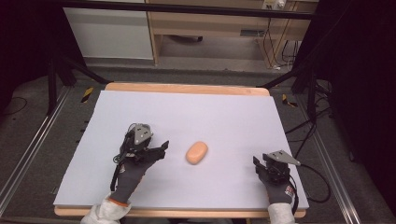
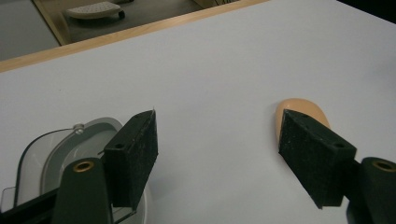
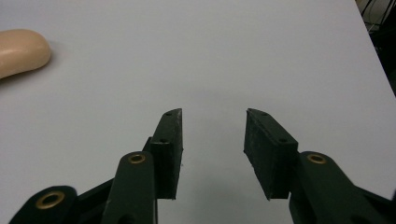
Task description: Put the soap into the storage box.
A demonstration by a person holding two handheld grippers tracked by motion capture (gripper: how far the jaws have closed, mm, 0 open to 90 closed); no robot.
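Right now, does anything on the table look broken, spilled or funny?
No, nothing stands out. The orange oval lump lies whole on the white table top, with no spill or mark around it. The left gripper is near it with jaws open, not touching. The right gripper sits apart, holding nothing.

A peach-orange bread roll (image 1: 196, 152), perhaps plastic, lies on the plain pale lavender-grey table (image 1: 224, 116).

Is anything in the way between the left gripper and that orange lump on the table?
Nothing visible is. Bare white table lies between the left gripper and the orange lump. Its jaws stand wide open, aimed toward the lump and not touching it.
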